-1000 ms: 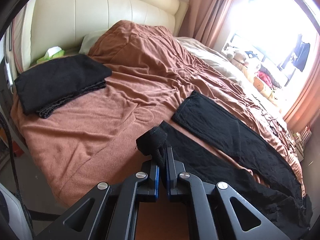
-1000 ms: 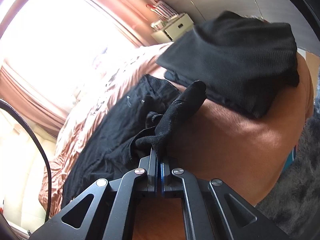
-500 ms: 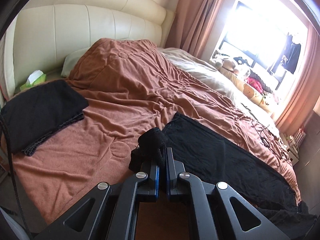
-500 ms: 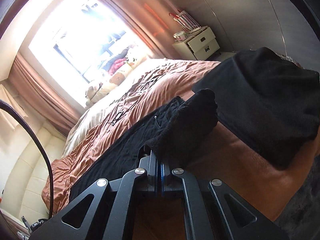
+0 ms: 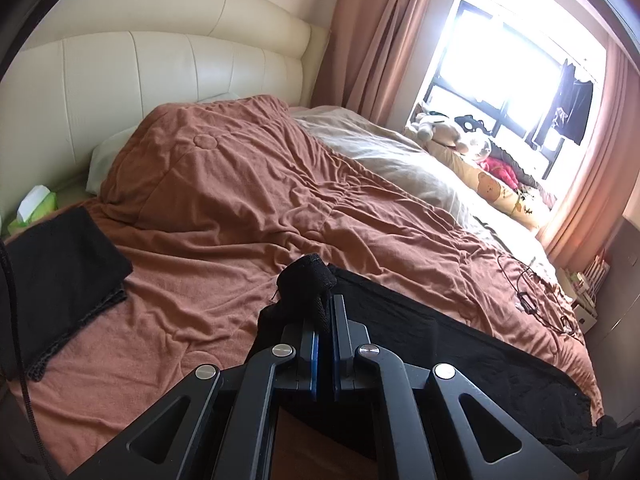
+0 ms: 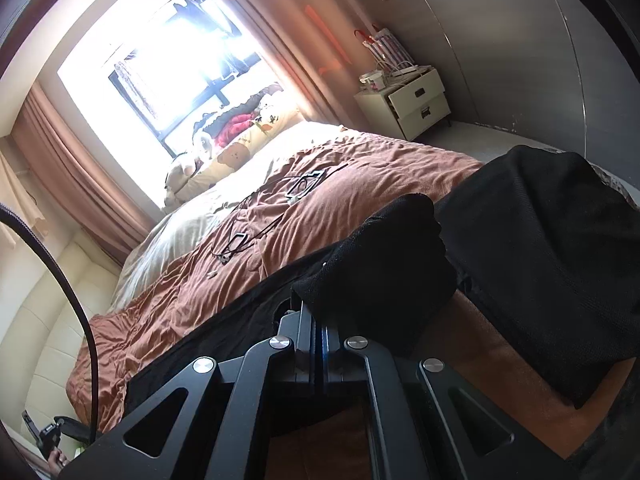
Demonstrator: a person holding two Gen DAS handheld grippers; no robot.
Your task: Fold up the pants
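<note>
Black pants (image 5: 460, 344) lie lengthwise across the near part of a brown bedspread (image 5: 248, 200). My left gripper (image 5: 324, 320) is shut on one end of the pants, a bunched black hem standing up between the jaws. My right gripper (image 6: 318, 320) is shut on the other end of the pants (image 6: 384, 264), a thick fold of black cloth draped over the jaws. The pants stretch between the two grippers, lifted at both ends.
A folded black garment (image 5: 52, 280) lies at the left edge of the bed; another dark folded pile (image 6: 552, 264) lies beside the right gripper. Cables (image 6: 272, 204) lie on the bedspread. A cream headboard (image 5: 160, 76), window (image 5: 508, 52) and white nightstand (image 6: 412, 100) surround the bed.
Both grippers rose and moved toward the far side of the bed, carrying the pants' near edge. The two separate legs seen earlier now lie as one black strip.
</note>
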